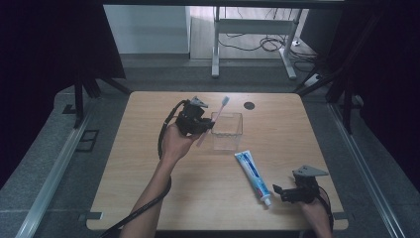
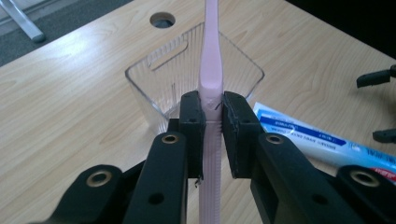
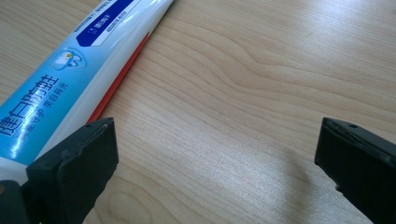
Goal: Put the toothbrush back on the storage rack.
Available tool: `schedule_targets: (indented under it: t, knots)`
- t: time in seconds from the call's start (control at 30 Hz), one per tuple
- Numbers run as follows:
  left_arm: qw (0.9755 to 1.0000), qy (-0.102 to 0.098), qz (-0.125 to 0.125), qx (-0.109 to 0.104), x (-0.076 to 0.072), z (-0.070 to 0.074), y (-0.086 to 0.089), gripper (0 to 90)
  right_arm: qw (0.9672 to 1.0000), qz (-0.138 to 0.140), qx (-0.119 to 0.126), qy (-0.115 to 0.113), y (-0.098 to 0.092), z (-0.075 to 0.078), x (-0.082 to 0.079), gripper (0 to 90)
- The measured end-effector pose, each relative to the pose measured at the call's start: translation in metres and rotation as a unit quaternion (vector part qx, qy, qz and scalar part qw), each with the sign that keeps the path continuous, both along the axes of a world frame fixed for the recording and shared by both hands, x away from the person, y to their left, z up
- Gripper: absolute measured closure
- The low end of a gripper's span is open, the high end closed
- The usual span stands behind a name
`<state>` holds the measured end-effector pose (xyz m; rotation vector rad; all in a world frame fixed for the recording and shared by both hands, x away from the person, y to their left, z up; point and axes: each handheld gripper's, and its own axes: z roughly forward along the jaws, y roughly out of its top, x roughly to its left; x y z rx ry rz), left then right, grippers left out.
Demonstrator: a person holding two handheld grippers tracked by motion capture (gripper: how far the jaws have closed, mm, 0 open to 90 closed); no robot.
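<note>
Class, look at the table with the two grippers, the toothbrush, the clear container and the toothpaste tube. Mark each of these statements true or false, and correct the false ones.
1. The left gripper is shut on the pink toothbrush. True.
2. The toothbrush lies flat on the table. False: it is held above the clear container.
3. The right gripper grips the toothpaste tube. False: its jaws are open, with the tube beside one of them.
4. The toothpaste tube lies on the table. True.

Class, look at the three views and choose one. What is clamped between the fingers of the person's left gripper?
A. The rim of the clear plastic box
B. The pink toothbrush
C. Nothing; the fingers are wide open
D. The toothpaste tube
B: in the left gripper view the left gripper presses both fingers on the handle of the pink toothbrush, held above the clear plastic box; the toothpaste tube lies on the table.
</note>
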<state>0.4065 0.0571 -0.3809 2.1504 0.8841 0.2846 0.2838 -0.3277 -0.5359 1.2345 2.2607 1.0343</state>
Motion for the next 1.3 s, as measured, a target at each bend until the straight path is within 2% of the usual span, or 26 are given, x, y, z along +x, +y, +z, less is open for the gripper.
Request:
schedule_targets:
  t: [0.1, 0.37, 0.93, 1.3]
  knots:
    - [1.0, -0.004, 0.001, -0.008, 0.003, 0.001, -0.004, 78.9, 1.0, 0.0, 0.0, 0.0, 0.0, 0.0, 0.0, 0.0]
    - [0.9998, -0.01, 0.0, -0.014, 0.012, 0.005, -0.019, 78.9, 1.0, 0.001, 0.0, 0.002, 0.0, -0.001, 0.0, 0.0]
    - [0.9993, -0.036, 0.003, -0.012, 0.027, 0.006, -0.047, 79.0, 1.0, 0.003, 0.002, 0.002, 0.0, -0.001, 0.001, 0.0]
    - [0.999, -0.041, 0.011, -0.015, 0.041, -0.003, -0.054, 78.9, 1.0, 0.004, 0.002, 0.002, 0.0, -0.001, 0.001, 0.0]
